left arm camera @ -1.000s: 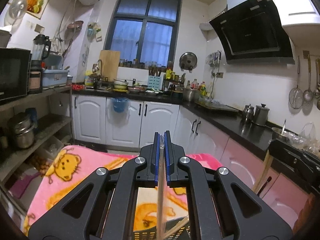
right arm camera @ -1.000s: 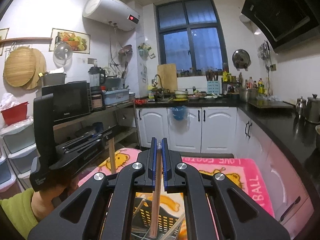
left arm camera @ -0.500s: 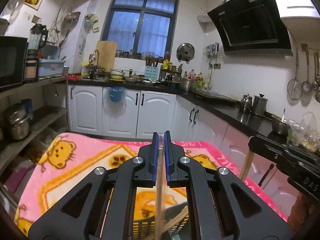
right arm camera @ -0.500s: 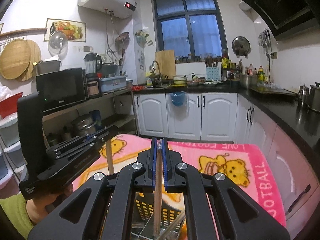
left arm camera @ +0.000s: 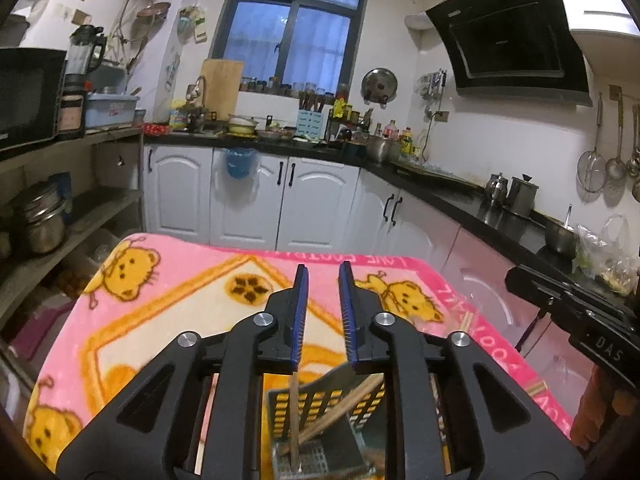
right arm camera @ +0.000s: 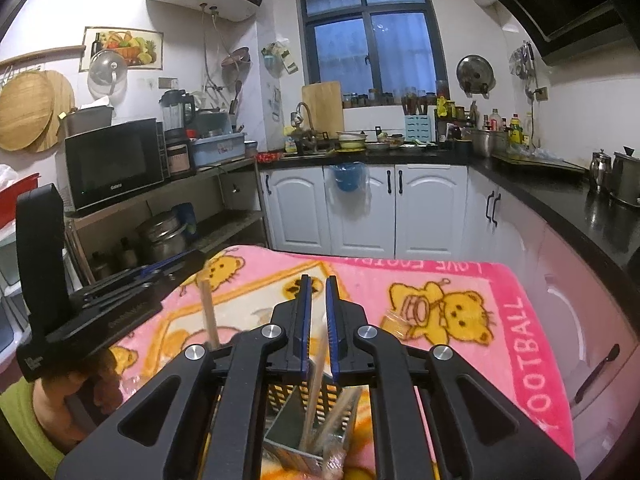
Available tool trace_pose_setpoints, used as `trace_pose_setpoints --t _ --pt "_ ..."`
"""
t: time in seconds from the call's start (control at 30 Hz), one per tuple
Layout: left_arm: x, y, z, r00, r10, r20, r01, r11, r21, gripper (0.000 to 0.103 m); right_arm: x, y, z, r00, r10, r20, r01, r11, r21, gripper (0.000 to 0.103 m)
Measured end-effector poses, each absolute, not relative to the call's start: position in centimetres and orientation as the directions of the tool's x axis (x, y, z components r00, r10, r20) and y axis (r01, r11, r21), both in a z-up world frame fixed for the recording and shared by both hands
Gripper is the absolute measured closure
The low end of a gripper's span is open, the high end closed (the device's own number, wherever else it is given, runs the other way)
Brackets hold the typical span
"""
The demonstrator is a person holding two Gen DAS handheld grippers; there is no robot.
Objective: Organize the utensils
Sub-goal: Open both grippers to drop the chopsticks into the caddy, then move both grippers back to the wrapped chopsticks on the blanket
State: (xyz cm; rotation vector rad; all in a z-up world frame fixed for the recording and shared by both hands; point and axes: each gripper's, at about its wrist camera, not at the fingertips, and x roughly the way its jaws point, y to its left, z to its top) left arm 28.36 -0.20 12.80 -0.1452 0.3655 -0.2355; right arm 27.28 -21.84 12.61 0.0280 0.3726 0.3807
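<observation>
A perforated metal utensil holder stands on the pink blanket, just below both grippers; it also shows in the right wrist view. Several wooden chopsticks stand and lean inside it. My left gripper is open and empty above the holder; one chopstick stands upright below its gap. My right gripper is open a little; a pale chopstick stands loose in the holder below its gap. The left gripper's body shows at the left of the right wrist view.
The blanket covers a table with cartoon bears. White cabinets and a black counter run behind and to the right. Open shelves with pots and a microwave stand at the left. The right gripper's body is at right.
Both grippers have opened and let go of their chopsticks, which now stand in the holder. Both views have tilted down toward the blanket.
</observation>
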Motion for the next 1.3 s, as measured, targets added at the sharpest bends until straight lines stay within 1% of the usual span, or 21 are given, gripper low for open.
trace_pose_setpoints --t 0.07,0.13,0.17,0.27,0.33,0.47,0.5,0.53,0.6,0.63,0.7,0.8,0.9,0.93,1.3 --pt "28.0 0.2 12.7 0.905 -0.256 -0.341 0.198 0.961 -0.195 0.081 27.0 -22.0 12.4 0.864 0.361 -0.352 -0.352 0.932 0.091 0.089" --pt "27.6 0.6 12.7 0.905 -0.248 -0.346 0.19 0.963 -0.193 0.08 26.6 -22.3 12.2 0.863 0.357 -0.358 -0.348 0.933 0.091 0.084" --pt "27.4 0.7 12.7 0.904 -0.247 -0.349 0.188 0.963 -0.194 0.078 26.4 -22.4 12.1 0.862 0.356 -0.36 -0.347 0.933 0.092 0.084" --pt "26.9 1.1 12.6 0.898 -0.246 -0.364 0.18 0.962 -0.206 0.067 25.9 -22.5 12.1 0.862 0.354 -0.363 -0.345 0.934 0.093 0.078" --pt "26.6 1.3 12.5 0.896 -0.248 -0.368 0.18 0.961 -0.21 0.065 25.4 -22.7 12.1 0.862 0.357 -0.36 -0.346 0.933 0.097 0.071" --pt "25.9 1.6 12.4 0.892 -0.253 -0.375 0.182 0.96 -0.214 0.052 24.5 -22.9 12.2 0.861 0.358 -0.361 -0.351 0.932 0.088 0.068" --pt "25.7 1.7 12.4 0.892 -0.25 -0.377 0.179 0.96 -0.216 0.051 24.3 -22.8 12.2 0.861 0.359 -0.361 -0.352 0.932 0.086 0.066" --pt "25.6 1.8 12.4 0.892 -0.25 -0.377 0.177 0.96 -0.218 0.047 24.0 -22.8 12.3 0.861 0.36 -0.358 -0.354 0.931 0.085 0.062" --pt "25.1 2.0 12.4 0.893 -0.248 -0.376 0.174 0.96 -0.221 0.039 23.5 -22.8 12.4 0.864 0.359 -0.352 -0.354 0.932 0.081 0.058" --pt "24.9 2.0 12.4 0.894 -0.247 -0.375 0.173 0.96 -0.222 0.038 23.2 -22.9 12.4 0.865 0.36 -0.35 -0.355 0.931 0.079 0.057" --pt "24.5 2.2 12.4 0.894 -0.245 -0.374 0.169 0.959 -0.227 0.028 22.6 -23.0 12.4 0.864 0.364 -0.347 -0.361 0.929 0.077 0.055" --pt "23.8 2.5 12.4 0.897 -0.241 -0.371 0.161 0.959 -0.235 0.021 21.7 -23.2 12.3 0.866 0.364 -0.343 -0.36 0.93 0.076 0.051" --pt "23.1 2.8 12.4 0.899 -0.235 -0.37 0.154 0.959 -0.237 0.011 20.9 -23.5 12.0 0.867 0.362 -0.341 -0.357 0.931 0.079 0.046" --pt "22.9 2.8 12.4 0.899 -0.234 -0.371 0.152 0.96 -0.237 0.011 20.6 -23.5 11.9 0.867 0.362 -0.342 -0.356 0.931 0.081 0.043" --pt "20.6 3.4 11.7 0.896 -0.224 -0.383 0.135 0.96 -0.244 0.011 18.1 -24.2 11.5 0.873 0.353 -0.335 -0.35 0.934 0.073 0.041"
